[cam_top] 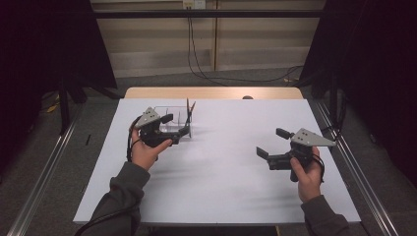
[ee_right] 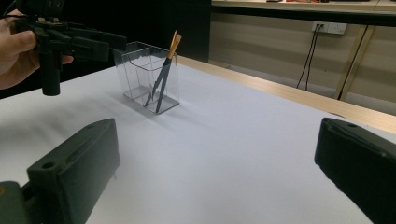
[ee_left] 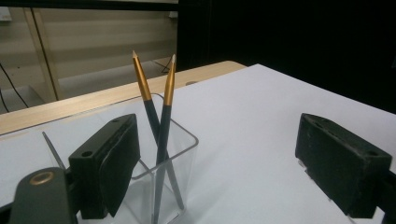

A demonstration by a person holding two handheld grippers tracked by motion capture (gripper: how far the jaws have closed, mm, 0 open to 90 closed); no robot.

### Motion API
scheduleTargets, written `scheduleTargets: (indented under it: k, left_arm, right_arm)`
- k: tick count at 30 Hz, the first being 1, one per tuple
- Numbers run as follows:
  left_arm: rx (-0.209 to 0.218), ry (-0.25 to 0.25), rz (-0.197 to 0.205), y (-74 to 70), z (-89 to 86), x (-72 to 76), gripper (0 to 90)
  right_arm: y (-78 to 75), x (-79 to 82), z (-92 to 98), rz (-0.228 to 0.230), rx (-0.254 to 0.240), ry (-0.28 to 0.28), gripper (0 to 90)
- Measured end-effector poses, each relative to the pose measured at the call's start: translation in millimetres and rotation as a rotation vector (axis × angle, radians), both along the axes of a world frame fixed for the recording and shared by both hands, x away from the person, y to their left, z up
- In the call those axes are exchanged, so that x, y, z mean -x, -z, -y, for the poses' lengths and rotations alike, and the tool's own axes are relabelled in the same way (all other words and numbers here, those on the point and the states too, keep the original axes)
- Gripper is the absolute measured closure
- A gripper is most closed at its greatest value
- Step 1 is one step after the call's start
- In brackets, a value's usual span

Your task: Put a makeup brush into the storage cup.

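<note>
Your left gripper (cam_top: 176, 126), jaws spread and empty, hovers just beside the clear plastic holder (cam_top: 172, 118), two gold-tipped dark pencils (ee_left: 159, 126) standing crossed inside; your right gripper (cam_top: 269, 144), also spread, waits well apart.

I see a white table top (cam_top: 221, 187) with a wooden edge (cam_top: 211, 93), grey floor (cam_top: 44, 162), beige wall panels (cam_top: 157, 44), a wall socket (cam_top: 193, 4), trailing black cables (cam_top: 231, 78).

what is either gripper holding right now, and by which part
Nothing. The left gripper stands open beside the clear holder with two pens; the right gripper is open too.
</note>
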State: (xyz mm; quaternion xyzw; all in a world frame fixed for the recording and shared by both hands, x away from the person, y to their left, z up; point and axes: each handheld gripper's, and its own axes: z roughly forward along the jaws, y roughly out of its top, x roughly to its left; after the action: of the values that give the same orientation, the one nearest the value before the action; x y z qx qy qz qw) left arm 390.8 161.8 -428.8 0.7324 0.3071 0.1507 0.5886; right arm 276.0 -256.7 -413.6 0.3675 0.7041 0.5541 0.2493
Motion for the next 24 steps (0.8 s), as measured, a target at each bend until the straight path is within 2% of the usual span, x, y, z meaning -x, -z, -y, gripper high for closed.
scheduleTargets:
  k: [3, 5, 7, 10, 14, 15, 16, 17, 19, 24]
  left_arm:
    - [-0.014, 0.000, 0.005, 0.5, -3.5, 1.5, 13.6]
    - [-0.014, -0.011, 0.003, 0.9, -5.6, 3.0, 13.5]
    - [0.001, 0.006, 0.005, 1.6, -7.8, 3.3, 13.5]
    - [-0.009, -0.016, 0.002, 2.0, -10.3, 6.3, 13.5]
    - [-0.010, -0.020, -0.002, 3.2, -14.5, 8.8, 13.4]
    - [-0.006, -0.007, -0.003, 3.4, -15.8, 8.8, 13.4]
    - [-0.015, -0.020, 0.004, 2.9, -16.8, 9.3, 13.4]
    - [-0.002, -0.009, -0.004, 3.0, -17.9, 9.6, 13.4]
    - [-0.012, -0.025, 0.004, 2.7, -19.5, 10.4, 13.4]
    - [-0.019, -0.024, 0.002, 3.5, -25.6, 11.7, 13.4]
  right_arm:
    - [0.0, 0.1, -0.3, -0.001, -0.001, 0.002, 0.0]
    - [0.0, 0.2, -0.5, 0.000, 0.001, 0.004, 0.0]
    - [0.2, 0.0, -0.4, 0.001, -0.002, 0.003, 0.0]
    - [-0.1, 0.3, -0.5, 0.000, 0.000, 0.004, 0.0]
    - [0.2, 0.1, -0.6, 0.001, 0.002, 0.003, 0.0]
    - [0.1, 0.3, -0.4, 0.000, 0.004, 0.002, 0.0]
    - [0.1, 0.1, -0.8, 0.002, 0.003, 0.002, 0.0]
    - [0.1, 0.0, -0.8, 0.003, 0.004, 0.001, 0.0]
    - [0.2, -0.1, -0.9, 0.001, 0.004, -0.003, 0.0]
    - [0.7, 0.0, -1.5, -0.004, 0.008, 0.002, 0.0]
